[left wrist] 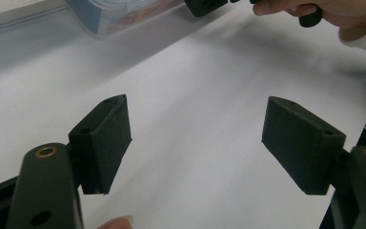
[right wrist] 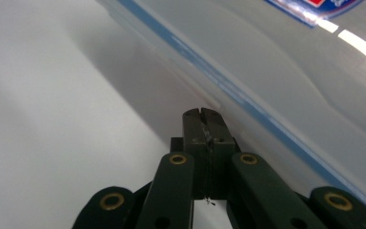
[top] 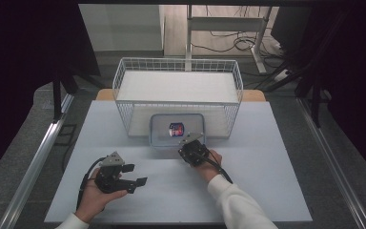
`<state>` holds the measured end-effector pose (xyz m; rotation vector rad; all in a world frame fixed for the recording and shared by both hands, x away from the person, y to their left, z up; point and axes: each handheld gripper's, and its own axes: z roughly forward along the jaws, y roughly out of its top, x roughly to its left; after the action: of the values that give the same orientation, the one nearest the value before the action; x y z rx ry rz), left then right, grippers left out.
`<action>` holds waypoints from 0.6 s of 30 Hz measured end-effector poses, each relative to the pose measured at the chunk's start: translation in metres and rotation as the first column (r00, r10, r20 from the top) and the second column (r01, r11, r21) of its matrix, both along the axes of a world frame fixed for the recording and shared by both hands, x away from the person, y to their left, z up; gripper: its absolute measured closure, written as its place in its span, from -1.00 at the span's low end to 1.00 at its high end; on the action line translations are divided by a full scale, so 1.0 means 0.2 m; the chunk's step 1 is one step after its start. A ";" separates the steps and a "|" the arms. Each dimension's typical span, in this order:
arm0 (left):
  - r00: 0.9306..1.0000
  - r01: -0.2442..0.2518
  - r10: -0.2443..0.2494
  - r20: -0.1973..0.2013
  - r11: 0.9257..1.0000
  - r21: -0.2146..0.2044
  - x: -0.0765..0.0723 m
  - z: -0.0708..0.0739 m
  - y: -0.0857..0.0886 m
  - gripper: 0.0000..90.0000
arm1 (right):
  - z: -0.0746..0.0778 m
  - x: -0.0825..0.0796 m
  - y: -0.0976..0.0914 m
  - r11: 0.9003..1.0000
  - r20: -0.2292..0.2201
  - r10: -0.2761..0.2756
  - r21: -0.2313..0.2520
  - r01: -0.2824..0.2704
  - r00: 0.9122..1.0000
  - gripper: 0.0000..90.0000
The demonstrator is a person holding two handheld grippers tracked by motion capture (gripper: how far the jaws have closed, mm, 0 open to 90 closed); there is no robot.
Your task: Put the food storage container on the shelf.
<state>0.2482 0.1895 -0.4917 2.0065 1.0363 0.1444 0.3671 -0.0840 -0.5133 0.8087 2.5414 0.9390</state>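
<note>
Desk (top: 267,157): plain pale grey-white surface, unpatterned. Wire basket (top: 124,81): white, open grid mesh. Lidded container (top: 159,133): translucent with a blue rim band; a dark blue and red label with white marks (top: 176,129) shows through the lid. Left gripper (top: 136,175) and right gripper (top: 189,143): matt black bodies; fingers (left wrist: 102,143) black, with brass-coloured rings at the pivots; a grey plate tops each. Sleeve (top: 238,202): white. Surrounding curtains (top: 24,57): dark, near black. Floor (top: 24,143): grey.
</note>
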 end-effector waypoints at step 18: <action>1.000 -0.018 0.018 -0.007 1.000 -0.024 0.01 -0.01 0.02 -0.45 | 0.04 0.08 0.02 0.994 -0.014 -0.061 0.084 0.062 0.998 0.98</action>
<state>0.2507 0.1940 -0.4927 1.9778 1.0558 0.1350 0.3840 -0.0803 -0.5062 0.9139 2.4850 1.0311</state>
